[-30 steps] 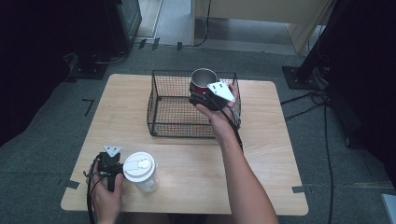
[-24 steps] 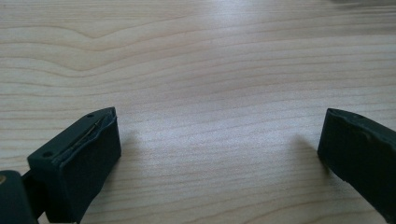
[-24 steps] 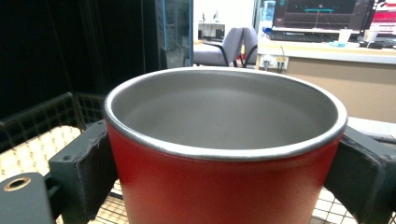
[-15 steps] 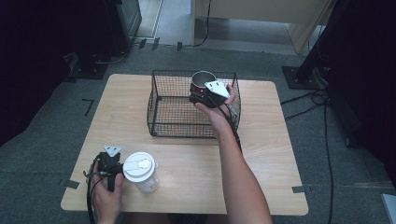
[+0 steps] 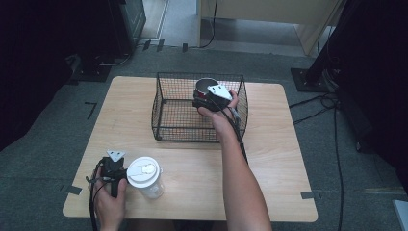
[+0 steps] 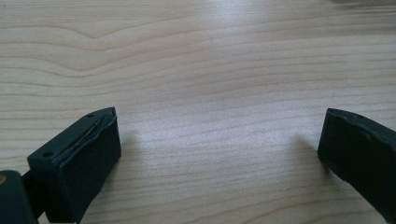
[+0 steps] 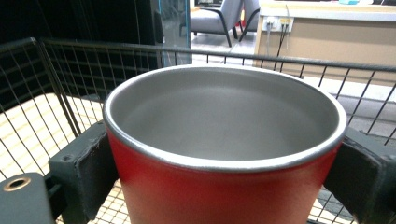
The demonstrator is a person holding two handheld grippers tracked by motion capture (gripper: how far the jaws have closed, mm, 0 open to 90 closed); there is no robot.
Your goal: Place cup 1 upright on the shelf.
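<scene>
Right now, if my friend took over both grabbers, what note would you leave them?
Right gripper: shut on the red cup, upright, held inside the wire basket near its far right corner. Whether the cup touches the basket floor, I cannot tell.
Left gripper: open, nothing between its jaws, resting on the table next to the clear lidded cup.
Done: the red cup is over the basket wall.
Left: probably set it down, let go, and pull the right gripper out. The lidded cup may be next.
</scene>
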